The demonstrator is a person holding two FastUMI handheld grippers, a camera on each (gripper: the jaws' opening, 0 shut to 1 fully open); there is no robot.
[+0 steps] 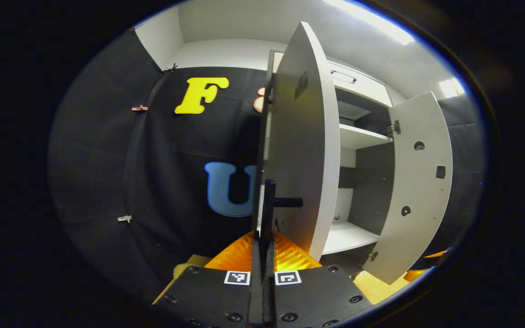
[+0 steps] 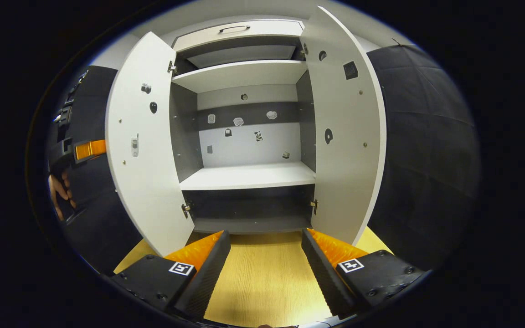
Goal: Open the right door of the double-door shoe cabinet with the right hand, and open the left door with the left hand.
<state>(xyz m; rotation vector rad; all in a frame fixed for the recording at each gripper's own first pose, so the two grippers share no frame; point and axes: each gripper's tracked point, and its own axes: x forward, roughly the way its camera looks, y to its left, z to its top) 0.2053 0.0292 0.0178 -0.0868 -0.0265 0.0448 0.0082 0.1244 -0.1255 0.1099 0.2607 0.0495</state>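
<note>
Inside, bare shelves beyond right gripper

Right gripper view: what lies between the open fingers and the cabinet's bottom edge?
Bare wooden tabletop. In the right gripper view the right gripper stands open before the shoe cabinet, with nothing on the stretch between them.

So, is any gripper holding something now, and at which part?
The left gripper is shut on the black handle of the left door, gripping its vertical bar. The right gripper is open and holds nothing.
</note>
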